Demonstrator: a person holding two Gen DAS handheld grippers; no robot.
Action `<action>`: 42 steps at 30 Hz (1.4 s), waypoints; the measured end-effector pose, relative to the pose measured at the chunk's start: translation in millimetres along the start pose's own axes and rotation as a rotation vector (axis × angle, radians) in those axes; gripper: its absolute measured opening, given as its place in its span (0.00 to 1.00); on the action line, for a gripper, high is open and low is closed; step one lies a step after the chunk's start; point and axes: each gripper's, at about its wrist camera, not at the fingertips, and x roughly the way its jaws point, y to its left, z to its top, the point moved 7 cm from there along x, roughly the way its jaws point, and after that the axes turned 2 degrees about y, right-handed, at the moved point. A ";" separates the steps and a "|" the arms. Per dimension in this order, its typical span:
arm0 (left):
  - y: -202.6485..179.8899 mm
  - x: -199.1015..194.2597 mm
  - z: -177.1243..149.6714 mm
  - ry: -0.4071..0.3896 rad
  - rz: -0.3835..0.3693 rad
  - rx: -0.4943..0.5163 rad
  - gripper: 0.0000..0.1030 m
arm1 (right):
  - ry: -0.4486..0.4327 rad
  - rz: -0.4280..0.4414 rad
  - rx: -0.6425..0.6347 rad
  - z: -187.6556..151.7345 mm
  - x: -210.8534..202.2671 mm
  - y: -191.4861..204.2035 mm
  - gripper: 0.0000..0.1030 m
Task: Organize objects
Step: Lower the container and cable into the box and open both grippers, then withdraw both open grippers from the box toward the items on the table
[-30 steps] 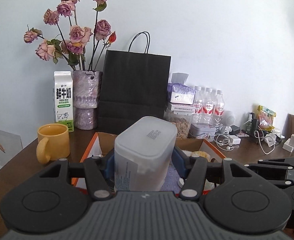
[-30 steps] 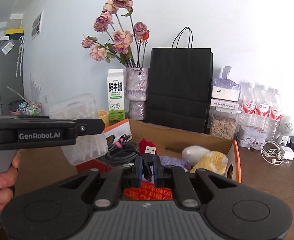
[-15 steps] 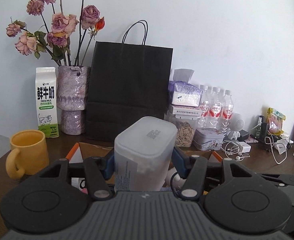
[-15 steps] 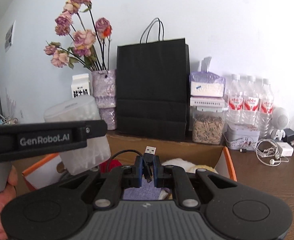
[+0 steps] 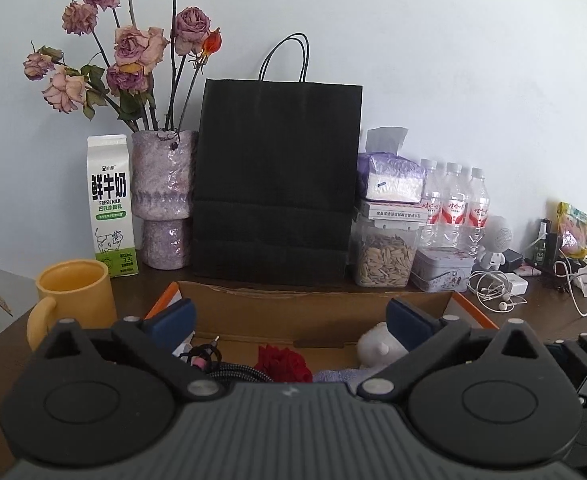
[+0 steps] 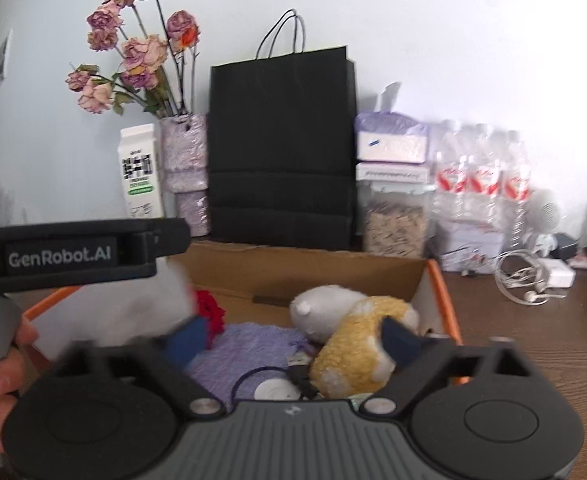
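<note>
Hanging over the cardboard box (image 5: 317, 304), the left gripper (image 5: 289, 318) has just been opening its jaws, and now they stand wide with nothing between them. The right gripper (image 6: 293, 338) has just been opening too, and its blue pads are far apart and bare. A pale blur in the right view, just under the left gripper's black arm, may be the plastic tub (image 6: 161, 304) dropping into the box, but it is too smeared to be sure. The cable (image 6: 293, 374) lies loose in the box, on the purple cloth (image 6: 249, 344) and right beside the yellow soft toy (image 6: 357, 352). A red flower (image 5: 281, 362) sits in the box too.

So this looks like the letting-go step: both things have been put in the box. Next, both hands likely need to lift clear of the box. Then they can look for something on the table (image 6: 533, 340) to tidy, maybe the yellow mug (image 5: 73, 300) beside the box.
</note>
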 end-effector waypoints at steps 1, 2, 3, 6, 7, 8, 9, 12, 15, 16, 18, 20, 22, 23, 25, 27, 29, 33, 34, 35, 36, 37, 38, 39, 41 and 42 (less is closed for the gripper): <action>0.3 -0.1 -0.5 0.003 0.001 -0.002 1.00 | -0.001 -0.010 -0.004 0.7 -0.8 0.1 1.00; 0.5 0.0 -1.1 0.005 0.001 -0.004 1.00 | 0.000 -0.010 -0.003 0.6 -1.0 0.3 1.00; 0.6 0.0 -1.4 0.007 0.001 -0.004 1.00 | 0.000 -0.006 0.001 0.5 -1.5 -0.2 1.00; 0.5 0.2 -1.6 0.010 0.003 -0.005 1.00 | 0.003 -0.008 0.004 0.2 -1.5 -0.8 1.00; 0.3 0.0 -1.8 0.010 0.001 -0.005 1.00 | 0.003 -0.008 0.004 0.3 -1.8 -0.9 1.00; 0.4 -0.4 -2.0 0.011 0.000 -0.004 1.00 | 0.001 -0.009 0.003 0.4 -2.3 -0.9 1.00; 0.4 -0.8 -2.0 0.010 0.000 -0.004 1.00 | -0.001 -0.009 0.002 0.6 -3.2 -1.0 1.00; 0.1 -2.3 -2.9 0.009 -0.001 -0.002 1.00 | -0.010 -0.009 0.001 1.2 -7.1 -1.6 1.00; -0.6 -4.5 -3.2 0.004 -0.010 0.003 1.00 | -0.015 -0.011 -0.001 1.4 -9.8 -1.8 1.00; -0.9 -5.4 -3.3 0.005 -0.010 0.009 1.00 | -0.017 -0.010 -0.002 1.4 -10.6 -1.8 1.00; -1.1 -7.9 -3.5 0.003 -0.011 0.015 1.00 | -0.020 -0.010 -0.005 1.7 -12.5 -1.9 1.00; -0.7 -10.7 -3.0 0.005 -0.011 0.019 1.00 | -0.024 -0.010 -0.008 2.3 -14.9 -1.8 1.00; 0.1 -14.3 -1.8 0.004 -0.016 0.019 1.00 | -0.030 -0.009 -0.012 2.9 -19.0 -1.7 1.00; 0.7 -16.1 -1.4 0.005 -0.018 0.020 1.00 | -0.034 -0.007 -0.013 3.4 -21.1 -1.3 1.00; 1.9 -19.6 -1.0 0.007 -0.018 0.022 1.00 | -0.044 -0.004 -0.017 4.7 -25.6 0.1 1.00; 2.6 -22.2 -1.3 0.012 -0.020 0.027 1.00 | -0.051 0.002 -0.022 5.3 -29.9 1.9 1.00; 4.0 -25.4 -2.2 0.019 -0.020 0.027 1.00 | -0.057 0.006 -0.027 5.0 -34.2 4.2 1.00; 8.9 -33.4 -5.0 0.030 -0.011 0.022 1.00 | -0.065 0.009 -0.031 3.3 -43.0 7.0 1.00; 10.9 -36.2 -5.8 0.030 -0.008 0.017 1.00 | -0.066 0.009 -0.031 2.7 -45.4 7.4 1.00; 13.4 -39.2 -6.2 0.033 -0.005 0.011 1.00 | -0.067 0.010 -0.030 1.9 -47.8 7.8 1.00; 15.2 -41.9 -6.9 0.037 -0.001 0.009 1.00 | -0.067 0.010 -0.030 0.9 -50.2 8.0 1.00; 17.0 -44.9 -7.4 0.036 -0.002 0.006 1.00 | -0.065 0.012 -0.029 -0.6 -52.6 8.4 1.00; 19.5 -48.5 -7.7 0.034 -0.001 -0.001 1.00 | -0.063 0.015 -0.028 -2.1 -55.1 9.0 1.00; 21.9 -52.1 -8.3 0.033 0.005 -0.007 1.00 | -0.061 0.018 -0.027 -3.8 -57.6 9.6 1.00; 26.7 -60.1 -8.9 0.028 0.010 -0.019 1.00 | -0.058 0.019 -0.027 -7.2 -63.6 10.9 1.00; 28.6 -63.6 -9.6 0.028 0.014 -0.022 1.00 | -0.058 0.018 -0.028 -8.9 -66.8 11.5 1.00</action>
